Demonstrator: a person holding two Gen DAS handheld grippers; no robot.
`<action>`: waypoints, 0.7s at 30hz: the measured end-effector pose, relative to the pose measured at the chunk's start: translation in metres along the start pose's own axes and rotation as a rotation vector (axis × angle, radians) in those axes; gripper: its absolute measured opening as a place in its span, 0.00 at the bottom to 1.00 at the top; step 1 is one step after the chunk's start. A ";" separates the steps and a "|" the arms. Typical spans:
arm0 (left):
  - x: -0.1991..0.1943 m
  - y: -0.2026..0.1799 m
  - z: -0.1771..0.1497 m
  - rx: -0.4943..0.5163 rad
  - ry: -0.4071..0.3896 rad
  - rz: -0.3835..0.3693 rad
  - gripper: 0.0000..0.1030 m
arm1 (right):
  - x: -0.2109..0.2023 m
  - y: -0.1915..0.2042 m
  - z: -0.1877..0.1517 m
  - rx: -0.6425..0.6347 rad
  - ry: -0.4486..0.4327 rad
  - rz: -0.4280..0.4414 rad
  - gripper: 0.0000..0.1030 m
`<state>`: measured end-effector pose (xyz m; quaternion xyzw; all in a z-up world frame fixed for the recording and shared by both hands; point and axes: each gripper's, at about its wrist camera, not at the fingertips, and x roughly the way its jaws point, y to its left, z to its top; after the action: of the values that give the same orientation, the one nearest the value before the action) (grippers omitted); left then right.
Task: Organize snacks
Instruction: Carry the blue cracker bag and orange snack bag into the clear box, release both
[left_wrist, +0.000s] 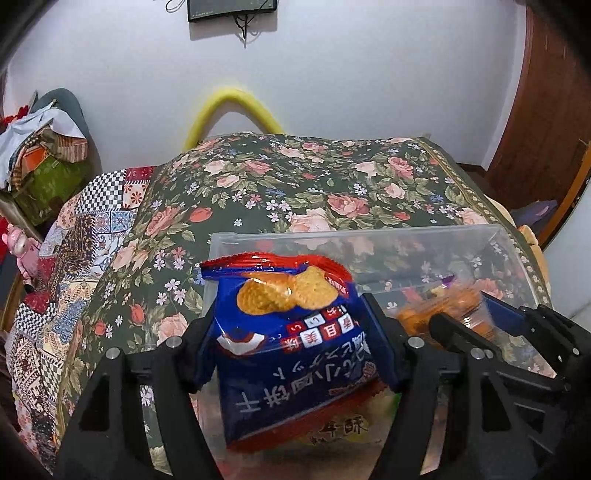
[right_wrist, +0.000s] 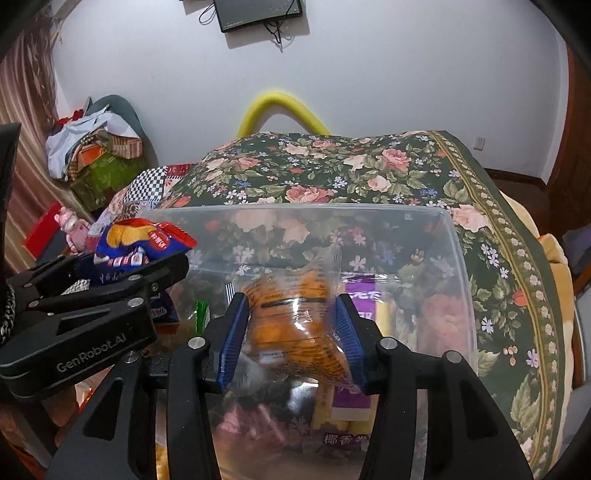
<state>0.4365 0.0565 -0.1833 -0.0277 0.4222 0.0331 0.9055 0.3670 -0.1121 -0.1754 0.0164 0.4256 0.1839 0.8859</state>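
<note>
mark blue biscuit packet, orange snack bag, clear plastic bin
blue biscuit packet with red ends (left_wrist: 291, 350), left wrist view, printed front.
clear bag of orange snacks (right_wrist: 295, 325), right wrist view, bag's middle.
clear plastic bin (right_wrist: 456, 258), right wrist view, right wall.

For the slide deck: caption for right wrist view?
Right gripper clamps orange snack bag over clear bin; left gripper holds blue biscuit packet.

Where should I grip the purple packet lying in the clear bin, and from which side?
Probably from above. The purple packet lies low in the clear bin, whose walls block a side approach. Close across its narrow width near the exposed far end; its near part is hidden behind the orange snack bag, which the right gripper must release first.
</note>
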 end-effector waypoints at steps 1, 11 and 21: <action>-0.001 0.001 0.000 -0.003 0.003 -0.002 0.70 | -0.001 0.000 0.000 -0.002 -0.004 -0.003 0.46; -0.033 0.001 -0.004 0.025 -0.012 -0.029 0.74 | -0.036 -0.001 0.001 -0.059 -0.064 -0.042 0.65; -0.110 0.008 -0.021 0.040 -0.107 -0.080 0.88 | -0.093 0.004 -0.016 -0.070 -0.142 -0.003 0.66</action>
<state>0.3495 0.0592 -0.1130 -0.0245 0.3723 -0.0100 0.9278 0.3005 -0.1416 -0.1150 -0.0022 0.3551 0.1956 0.9141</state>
